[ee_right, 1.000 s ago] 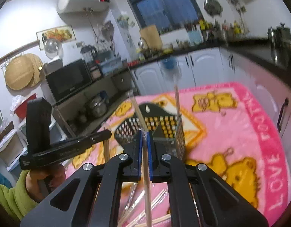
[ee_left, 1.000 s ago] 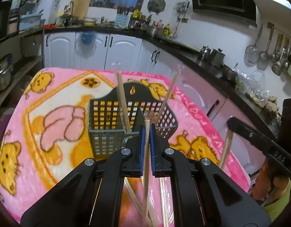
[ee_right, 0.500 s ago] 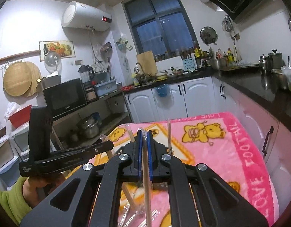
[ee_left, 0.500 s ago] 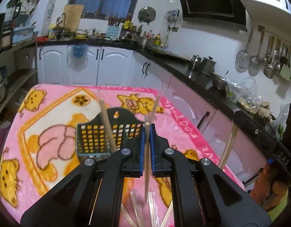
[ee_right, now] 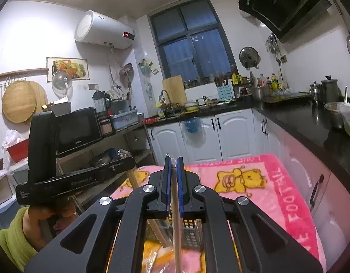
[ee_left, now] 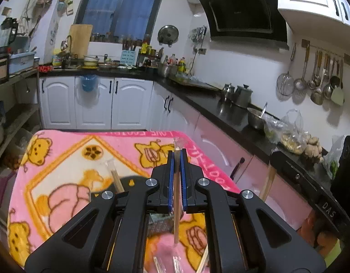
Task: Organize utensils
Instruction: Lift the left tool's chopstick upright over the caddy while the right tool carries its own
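My left gripper [ee_left: 177,159] is clamped tight on a wrapped chopstick [ee_left: 176,207], which stands nearly upright between the blue pads, its clear wrapper tip poking out above them and its lower end hanging free above the pink bear blanket [ee_left: 67,157]. My right gripper [ee_right: 172,166] is pinched just as tightly on a second wrapped chopstick [ee_right: 176,227], also held upright, running down between the pads toward the blanket. The black mesh utensil basket [ee_right: 190,232] sits on the blanket right below and behind the right gripper's fingers; in the left wrist view only its dark rim [ee_left: 129,180] peeks out behind the left gripper, with another chopstick [ee_left: 116,178] leaning up out of it. More wrapped chopsticks [ee_left: 203,260] lie loose on the blanket on the near side of the basket, under both grippers.
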The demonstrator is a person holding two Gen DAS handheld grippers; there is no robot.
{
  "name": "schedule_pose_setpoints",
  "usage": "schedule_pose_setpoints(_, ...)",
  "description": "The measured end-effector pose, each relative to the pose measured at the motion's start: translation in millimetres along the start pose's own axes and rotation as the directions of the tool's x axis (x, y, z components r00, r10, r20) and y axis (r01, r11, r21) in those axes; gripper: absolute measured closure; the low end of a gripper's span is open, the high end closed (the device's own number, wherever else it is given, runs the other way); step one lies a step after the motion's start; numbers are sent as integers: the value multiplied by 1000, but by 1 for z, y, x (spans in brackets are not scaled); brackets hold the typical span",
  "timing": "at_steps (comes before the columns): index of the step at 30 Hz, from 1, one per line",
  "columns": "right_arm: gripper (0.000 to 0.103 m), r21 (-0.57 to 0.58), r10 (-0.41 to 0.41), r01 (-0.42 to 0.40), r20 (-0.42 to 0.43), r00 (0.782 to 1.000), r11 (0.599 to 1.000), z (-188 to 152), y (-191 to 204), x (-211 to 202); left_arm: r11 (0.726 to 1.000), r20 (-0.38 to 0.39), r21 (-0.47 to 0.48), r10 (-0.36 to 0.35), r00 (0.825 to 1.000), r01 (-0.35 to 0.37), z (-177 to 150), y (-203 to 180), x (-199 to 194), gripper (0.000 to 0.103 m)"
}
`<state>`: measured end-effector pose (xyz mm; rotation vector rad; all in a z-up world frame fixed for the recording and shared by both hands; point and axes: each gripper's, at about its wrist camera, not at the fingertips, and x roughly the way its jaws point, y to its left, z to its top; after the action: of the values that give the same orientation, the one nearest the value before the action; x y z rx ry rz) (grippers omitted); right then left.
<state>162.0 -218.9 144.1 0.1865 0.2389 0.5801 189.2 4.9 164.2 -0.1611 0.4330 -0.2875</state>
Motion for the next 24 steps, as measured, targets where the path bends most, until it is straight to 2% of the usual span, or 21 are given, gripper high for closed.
schedule_pose_setpoints(3,98,-9,5,-5,19,1000,1000,9,2,6,1000,11,-4,6,1000,-6,9,5,0,100)
schedule_pose_setpoints(13,98,-27,48,-46,88,995,999,41,7,38,995,96,3,99,990,-99,40,26,-9,100)
schedule_pose_setpoints(17,98,-55,56,-51,98,994,997,46,9,57,989,116,6,143,983,-145,43,37,-10,100)
schedule_pose_setpoints(24,98,-54,37,-33,84,996,998,41,1,92,981,105,-13,196,975,-195,38,62,0,100)
